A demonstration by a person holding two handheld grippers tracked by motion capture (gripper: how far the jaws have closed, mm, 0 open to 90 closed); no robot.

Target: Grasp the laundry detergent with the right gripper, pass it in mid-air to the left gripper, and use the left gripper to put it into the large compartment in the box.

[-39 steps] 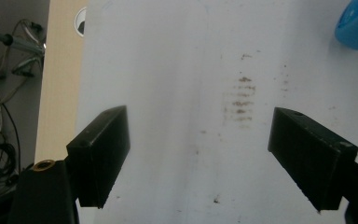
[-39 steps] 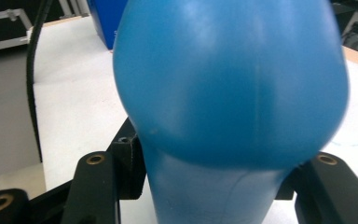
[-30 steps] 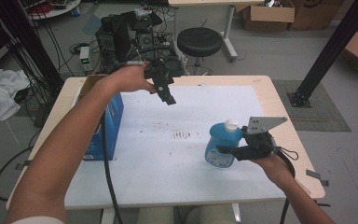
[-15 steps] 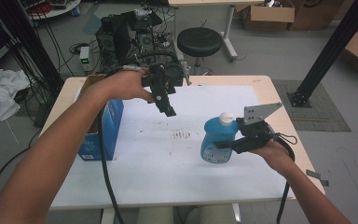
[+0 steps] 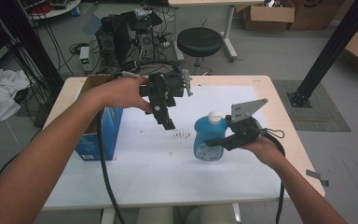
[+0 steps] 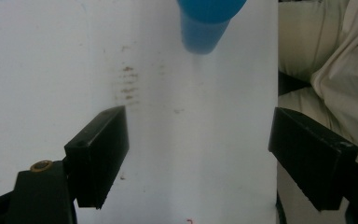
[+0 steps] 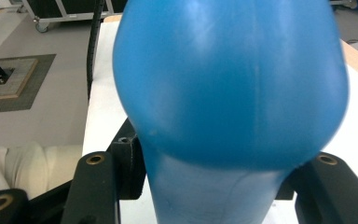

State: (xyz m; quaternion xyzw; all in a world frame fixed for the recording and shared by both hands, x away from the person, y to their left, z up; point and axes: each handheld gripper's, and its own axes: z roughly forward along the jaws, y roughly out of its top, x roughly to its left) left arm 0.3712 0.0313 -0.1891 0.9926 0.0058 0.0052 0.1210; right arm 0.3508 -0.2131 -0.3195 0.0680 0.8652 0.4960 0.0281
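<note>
Between the right gripper's (image 5: 214,142) closed jaws sits the blue bottle (image 5: 209,140), upright and clamped at its waist over the white table sheet (image 5: 144,158). Well to its left, the left gripper (image 5: 165,122) hangs tilted downward, jaws wide apart and empty. Beyond that, a blue box (image 5: 95,133) stands at the table edge.

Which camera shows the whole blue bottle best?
The high view: the blue bottle shows whole there, white cap and all, clamped by the right gripper over the white table. The right gripper view shows its blue body up close, the left gripper view just a blue end at the top.
</note>
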